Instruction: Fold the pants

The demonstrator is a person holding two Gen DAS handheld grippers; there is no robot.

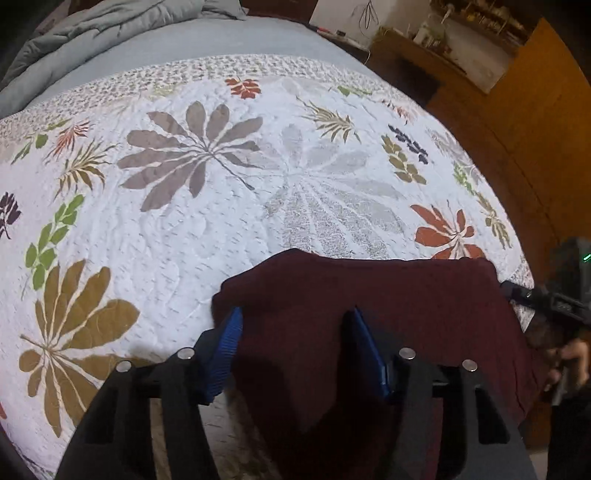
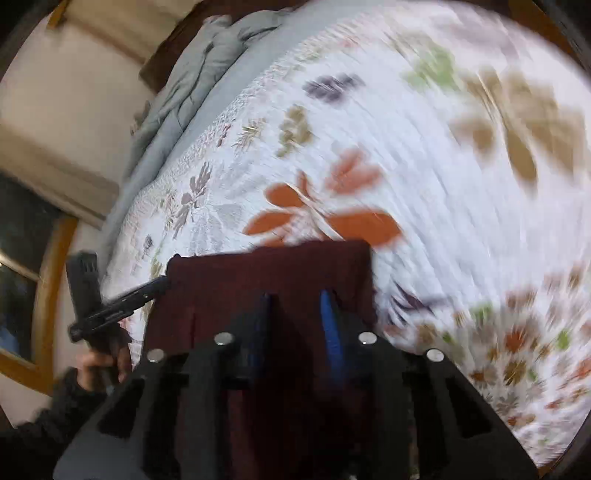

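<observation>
Dark maroon pants [image 1: 369, 306] lie folded into a rectangle at the near edge of the bed. My left gripper [image 1: 295, 321] is open, its blue pads on either side of the pants' left part, with cloth between the jaws. In the right wrist view the pants [image 2: 273, 273] show as a maroon rectangle. My right gripper [image 2: 295, 302] hovers over them with its jaws partly apart and cloth between them. The right gripper shows at the pants' right edge in the left wrist view [image 1: 517, 291]. The left gripper shows at their left edge in the right wrist view [image 2: 155, 286].
A white quilt with leaf prints [image 1: 221, 206] covers the bed. A grey duvet [image 1: 92, 33] is bunched at the far end. A wooden floor [image 1: 517, 129] and a low shelf [image 1: 461, 40] lie to the right. A window [image 2: 22, 266] is on the left.
</observation>
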